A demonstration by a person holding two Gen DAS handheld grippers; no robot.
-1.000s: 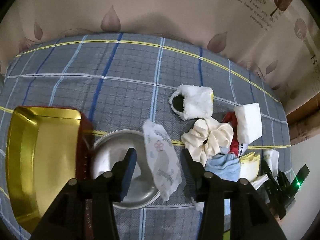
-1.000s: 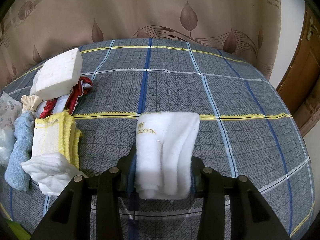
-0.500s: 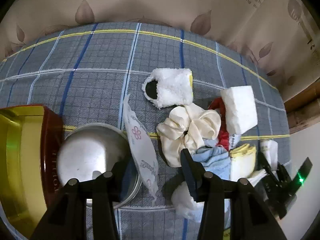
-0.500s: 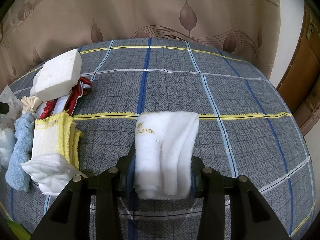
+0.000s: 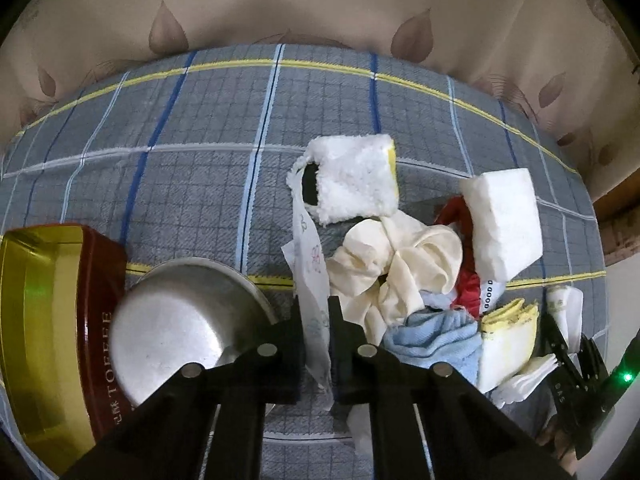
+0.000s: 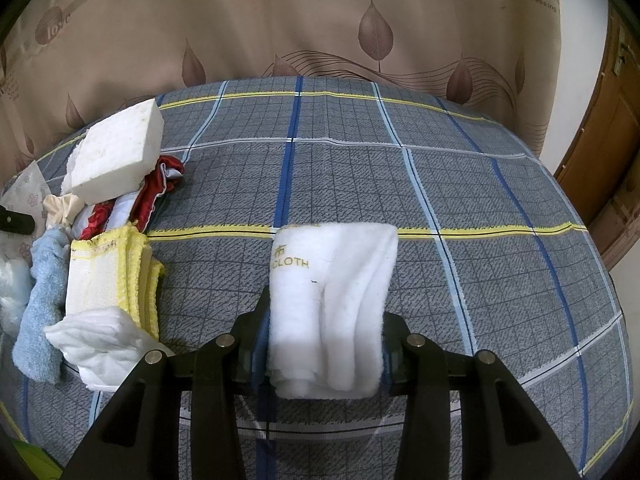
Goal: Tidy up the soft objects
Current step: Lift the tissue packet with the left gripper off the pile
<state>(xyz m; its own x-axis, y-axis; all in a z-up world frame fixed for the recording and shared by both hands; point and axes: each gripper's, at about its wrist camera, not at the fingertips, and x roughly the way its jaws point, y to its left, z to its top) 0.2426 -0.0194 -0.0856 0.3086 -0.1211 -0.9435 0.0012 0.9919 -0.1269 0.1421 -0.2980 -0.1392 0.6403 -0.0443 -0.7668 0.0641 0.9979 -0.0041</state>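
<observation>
My left gripper (image 5: pixel 317 330) is shut on a thin white flower-printed packet (image 5: pixel 311 280), pinched edge-on between its pads beside the steel bowl (image 5: pixel 180 320). To its right lies the pile: a cream scrunchie (image 5: pixel 394 264), a blue cloth (image 5: pixel 436 338), a yellow-edged cloth (image 5: pixel 506 344), red fabric (image 5: pixel 466 288), a white sponge block (image 5: pixel 504 220) and a fluffy white mitt (image 5: pixel 356 182). My right gripper (image 6: pixel 324 344) is shut on a folded white cloth (image 6: pixel 332 284) printed "CLOTH", resting on the plaid bed cover (image 6: pixel 440 184).
A gold and red toffee tin (image 5: pixel 52 320) stands left of the bowl. In the right wrist view the pile sits at left, with the sponge block (image 6: pixel 116 158), yellow-edged cloth (image 6: pixel 108 280), blue cloth (image 6: pixel 40 316) and a white tissue (image 6: pixel 100 340). A curtain (image 6: pixel 320 20) hangs behind; a wooden door (image 6: pixel 608 152) is at right.
My left gripper slid right toward the pile and its jaws went from wide open to shut on the flower-printed packet, which now stands on edge. The right gripper and its cloth stayed still.
</observation>
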